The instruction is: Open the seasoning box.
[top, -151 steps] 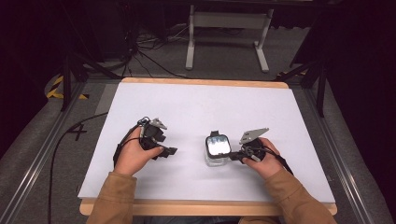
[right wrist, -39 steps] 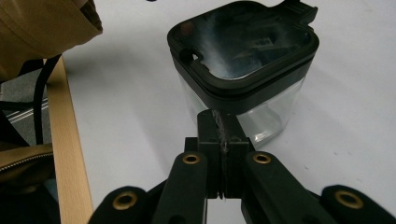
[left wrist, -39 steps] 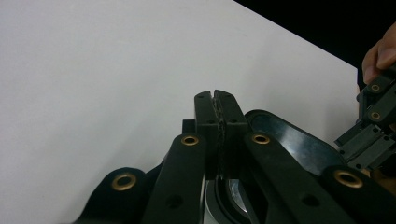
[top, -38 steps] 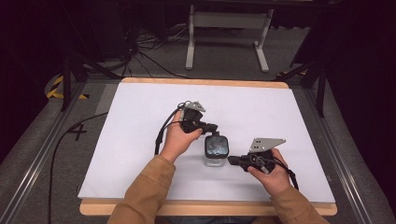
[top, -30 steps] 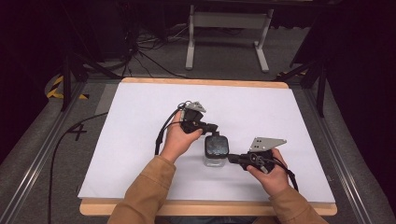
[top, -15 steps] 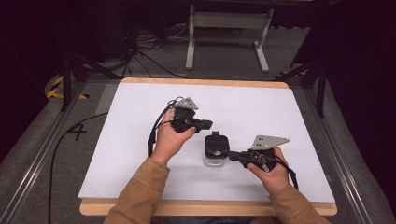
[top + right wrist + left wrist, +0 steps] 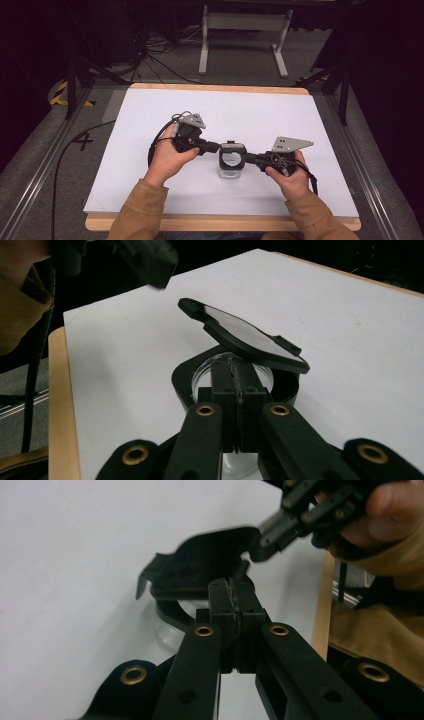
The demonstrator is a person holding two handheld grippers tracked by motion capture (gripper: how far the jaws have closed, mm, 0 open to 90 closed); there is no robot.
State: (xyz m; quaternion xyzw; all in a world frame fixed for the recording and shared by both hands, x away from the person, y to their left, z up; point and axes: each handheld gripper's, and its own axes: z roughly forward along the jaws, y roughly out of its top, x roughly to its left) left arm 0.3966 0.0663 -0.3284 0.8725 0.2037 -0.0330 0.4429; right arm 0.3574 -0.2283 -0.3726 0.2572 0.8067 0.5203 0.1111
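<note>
1. Clear jar (image 7: 231,165) with a black collar and a hinged black flip lid (image 7: 245,335): it stands upright near the middle of the white worktop (image 7: 150,120), somewhat nearer the front edge than the back.
2. The body looks like stiff, smooth plastic or glass, small and probably light, so it could slide or tip on the bare sheet if pushed sideways.
3. The black collar seems the safest place to hold it; the thin lid is for its tab edge only, since its hinge is likely the weak point.
4. The left tongs (image 7: 214,147) come in from the jar's left, jaws pressed together, tip at the collar under the raised lid.
5. The right tongs (image 7: 248,158) come in from its right, jaws together against the collar's near rim; whether they pinch it I cannot tell.
6. The lid stands tilted open above the mouth.
</note>
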